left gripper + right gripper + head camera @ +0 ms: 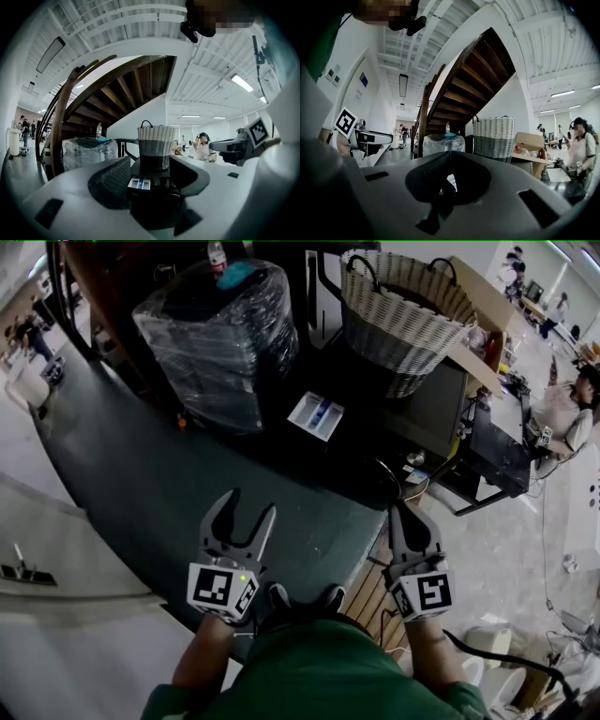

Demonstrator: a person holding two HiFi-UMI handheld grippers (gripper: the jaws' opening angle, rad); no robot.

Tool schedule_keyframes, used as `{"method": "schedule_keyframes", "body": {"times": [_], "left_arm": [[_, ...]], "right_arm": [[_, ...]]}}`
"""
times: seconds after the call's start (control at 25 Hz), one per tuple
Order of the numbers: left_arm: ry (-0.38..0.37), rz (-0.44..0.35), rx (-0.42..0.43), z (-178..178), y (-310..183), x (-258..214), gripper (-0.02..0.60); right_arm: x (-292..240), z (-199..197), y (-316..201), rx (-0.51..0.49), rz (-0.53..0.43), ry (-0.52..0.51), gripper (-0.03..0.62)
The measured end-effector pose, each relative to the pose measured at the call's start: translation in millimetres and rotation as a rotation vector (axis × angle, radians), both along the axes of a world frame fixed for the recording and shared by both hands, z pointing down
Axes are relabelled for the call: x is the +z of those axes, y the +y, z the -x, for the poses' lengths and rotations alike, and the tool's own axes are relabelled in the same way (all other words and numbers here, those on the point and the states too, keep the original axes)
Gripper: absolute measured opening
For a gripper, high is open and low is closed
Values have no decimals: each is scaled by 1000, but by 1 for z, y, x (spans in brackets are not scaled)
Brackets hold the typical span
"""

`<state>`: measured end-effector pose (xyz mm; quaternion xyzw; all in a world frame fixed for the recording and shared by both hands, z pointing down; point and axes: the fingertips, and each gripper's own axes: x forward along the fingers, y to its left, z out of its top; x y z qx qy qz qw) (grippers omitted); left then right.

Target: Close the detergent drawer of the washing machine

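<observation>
The white detergent drawer [316, 415] with blue inserts stands pulled out of the black washing machine [433, 407], well ahead of both grippers. My left gripper [251, 506] is held low in front of me, jaws open and empty. In the left gripper view the drawer [139, 183] shows far off between the open jaws of the left gripper [150, 174]. My right gripper [403, 514] is level with the left one, to its right, and shut on nothing. In the right gripper view the pads of the right gripper [448, 158] meet, and the drawer is mostly hidden behind them.
A woven basket [403, 310] sits on top of the washing machine. A plastic-wrapped dark bundle [220, 338] stands left of the drawer. A dark mat [169, 474] covers the floor under the grippers. A seated person [567, 413] is at the far right.
</observation>
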<state>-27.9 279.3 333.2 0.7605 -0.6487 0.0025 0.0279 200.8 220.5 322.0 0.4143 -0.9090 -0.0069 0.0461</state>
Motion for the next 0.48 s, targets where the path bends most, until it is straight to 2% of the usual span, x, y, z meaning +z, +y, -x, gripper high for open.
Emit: {"method": "schedule_keyframes", "body": {"times": [0.28,0.48], "left_arm": [[-2,-9,16,23,14,-5,272],[9,-24,23,36,20,-11,272]], "right_arm": [[-3,16,11,31,-9,16,26],[-8,22,14,67,-1,-8,28]]}}
